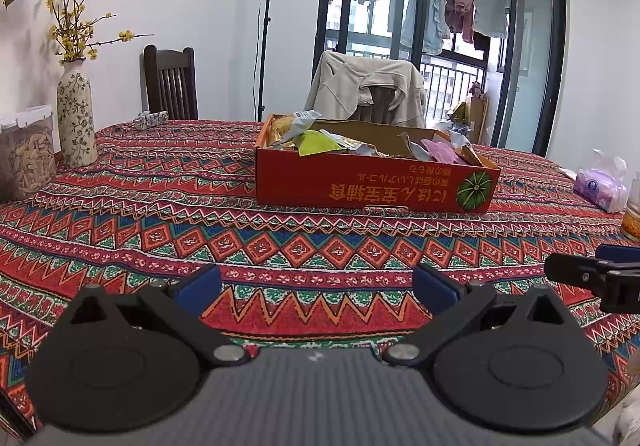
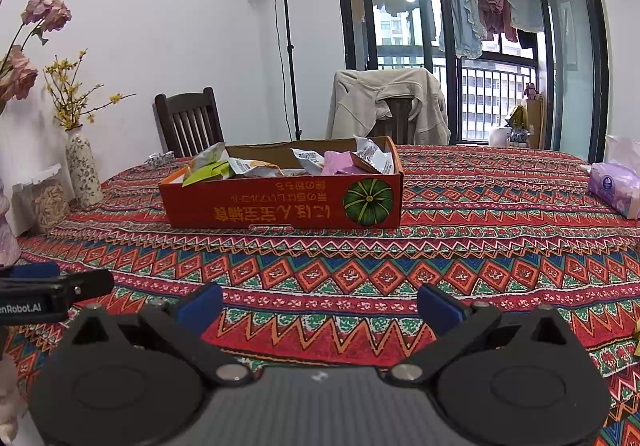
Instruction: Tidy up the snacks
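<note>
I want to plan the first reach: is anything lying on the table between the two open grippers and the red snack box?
Nothing visible does. Only bare tablecloth lies between the left gripper, the right gripper and the red box.

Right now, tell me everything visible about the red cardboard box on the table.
The red cardboard box is a shallow, open-topped tray with a plain brown inside. Its near wall carries yellow-orange print that reads upside down and a green pumpkin picture at the right end. It sits flat on the patterned tablecloth, past both grippers, touched by neither. Loose snack packets in green, pink, silver and orange fill it, some poking above the rim.
</note>
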Available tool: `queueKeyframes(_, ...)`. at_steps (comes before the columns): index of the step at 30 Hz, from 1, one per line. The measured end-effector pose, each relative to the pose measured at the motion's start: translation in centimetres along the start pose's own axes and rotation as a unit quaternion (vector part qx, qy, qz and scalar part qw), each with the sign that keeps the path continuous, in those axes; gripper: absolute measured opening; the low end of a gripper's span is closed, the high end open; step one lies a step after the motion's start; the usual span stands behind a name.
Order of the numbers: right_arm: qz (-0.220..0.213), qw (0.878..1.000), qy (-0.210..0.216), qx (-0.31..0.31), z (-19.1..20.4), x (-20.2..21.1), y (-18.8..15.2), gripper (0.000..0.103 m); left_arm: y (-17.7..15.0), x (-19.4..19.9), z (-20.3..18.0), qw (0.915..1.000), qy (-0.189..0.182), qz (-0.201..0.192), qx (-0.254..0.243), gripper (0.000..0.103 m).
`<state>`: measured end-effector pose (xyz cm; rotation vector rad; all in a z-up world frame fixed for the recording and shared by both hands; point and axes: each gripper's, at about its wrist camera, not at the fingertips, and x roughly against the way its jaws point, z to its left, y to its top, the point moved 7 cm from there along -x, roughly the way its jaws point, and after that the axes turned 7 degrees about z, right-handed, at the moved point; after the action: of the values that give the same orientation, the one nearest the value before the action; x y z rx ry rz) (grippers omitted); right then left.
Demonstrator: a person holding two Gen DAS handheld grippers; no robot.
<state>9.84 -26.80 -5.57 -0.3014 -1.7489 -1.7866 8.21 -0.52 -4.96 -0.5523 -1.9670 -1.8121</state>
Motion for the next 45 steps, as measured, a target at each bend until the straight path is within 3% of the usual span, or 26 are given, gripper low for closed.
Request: queueKeyframes(45, 0.002, 1.0, -0.001, 0.001, 0.07, 0.07, -0.16, 0.103, -0.21, 0.32, -0.1, 0.9999, -0.01, -0.007, -0.001, 0.103)
